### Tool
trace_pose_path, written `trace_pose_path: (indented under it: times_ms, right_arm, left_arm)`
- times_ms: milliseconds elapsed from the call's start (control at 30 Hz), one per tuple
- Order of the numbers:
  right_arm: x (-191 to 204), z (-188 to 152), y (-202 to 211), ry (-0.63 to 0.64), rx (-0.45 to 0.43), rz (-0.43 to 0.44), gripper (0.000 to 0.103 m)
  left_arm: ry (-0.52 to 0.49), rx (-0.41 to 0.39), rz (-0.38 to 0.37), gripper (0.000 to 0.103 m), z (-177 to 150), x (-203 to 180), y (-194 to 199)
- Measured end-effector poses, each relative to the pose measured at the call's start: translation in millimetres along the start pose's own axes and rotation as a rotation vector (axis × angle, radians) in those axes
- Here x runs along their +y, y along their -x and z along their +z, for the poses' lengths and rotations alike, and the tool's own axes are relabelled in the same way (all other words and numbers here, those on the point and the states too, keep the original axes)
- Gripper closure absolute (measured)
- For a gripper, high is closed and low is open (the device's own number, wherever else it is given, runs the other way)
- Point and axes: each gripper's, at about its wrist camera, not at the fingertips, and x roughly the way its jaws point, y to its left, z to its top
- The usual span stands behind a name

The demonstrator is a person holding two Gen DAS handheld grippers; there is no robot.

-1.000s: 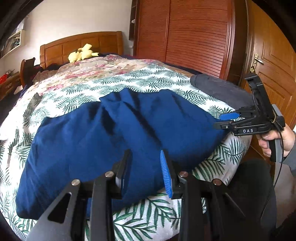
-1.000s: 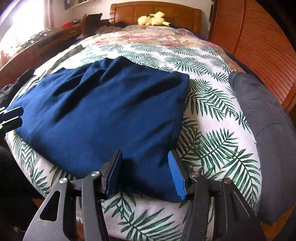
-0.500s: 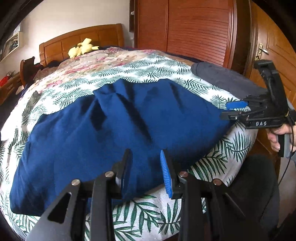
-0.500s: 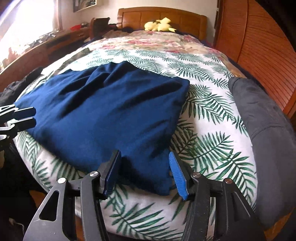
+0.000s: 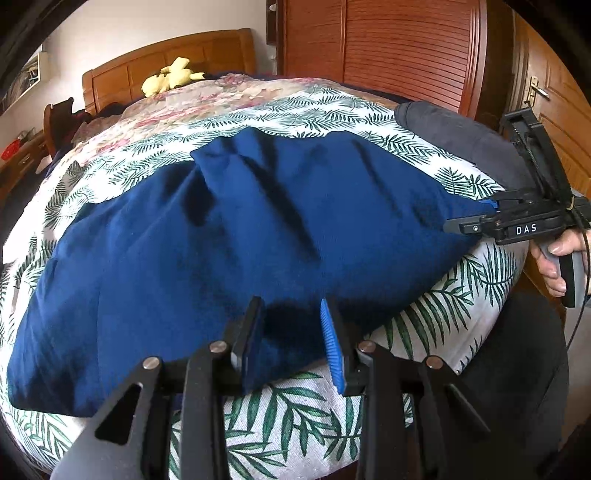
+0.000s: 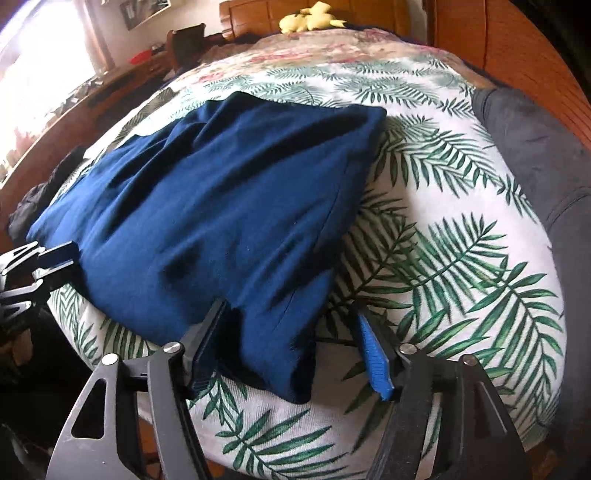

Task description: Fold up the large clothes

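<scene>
1. Right wrist view: right gripper [image 6: 291,350] has moved in, fingers apart, straddling the blue garment [image 6: 221,206] corner on the bed [image 6: 461,240].
2. Left gripper [image 5: 291,343] fingers apart at the near hem; grasps come next.

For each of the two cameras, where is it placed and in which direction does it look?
Left wrist: sits on the left tongs, open at the near edge of the blue garment, facing up the bed toward the headboard; the right tongs and the hand show at right.
Right wrist: sits on the right tongs, open astride the garment's near right corner, facing the same way; the left tongs show at left.
Shared: garment, leaf-print bedcover, yellow plush, grey cloth.
</scene>
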Motion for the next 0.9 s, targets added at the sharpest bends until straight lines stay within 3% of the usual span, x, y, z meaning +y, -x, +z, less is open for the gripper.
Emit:
trace_pose_path:
  times_ms: [167,233,267,333,367,400,633,900]
  right_arm:
    - [5,0,-2,0.014,0.007,-0.01,0.03]
    - [7,0,-4,0.022,-0.004,0.016,0.043]
    - [9,-1,-5,0.032,-0.003,0.046,0.057]
    - [14,1,-3,0.041,0.004,0.047,0.064]
    - [15,3,-1,0.044,0.002,0.06,0.076]
    - [16,5,1,0.04,-0.002,0.074,0.079]
    - [21,26,31,-0.006,-0.087,0.131,0.085]
    - [63,68,54,0.039,-0.168,0.16,0.087]
  left_arm:
    - [-0.009,0.005,0.004,0.073,0,0,-5]
    - [-0.007,0.001,-0.001,0.073,0,0,-5]
    - [-0.004,0.0,-0.004,0.073,0,1,-4]
    - [0.0,-0.004,-0.01,0.073,1,2,-2]
    - [0.001,-0.008,-0.011,0.073,1,3,0]
    - [0.001,-0.013,-0.008,0.073,2,4,2]
    - [0.022,-0.074,0.0,0.073,1,22,27]
    - [0.066,-0.143,0.016,0.073,-7,53,63]
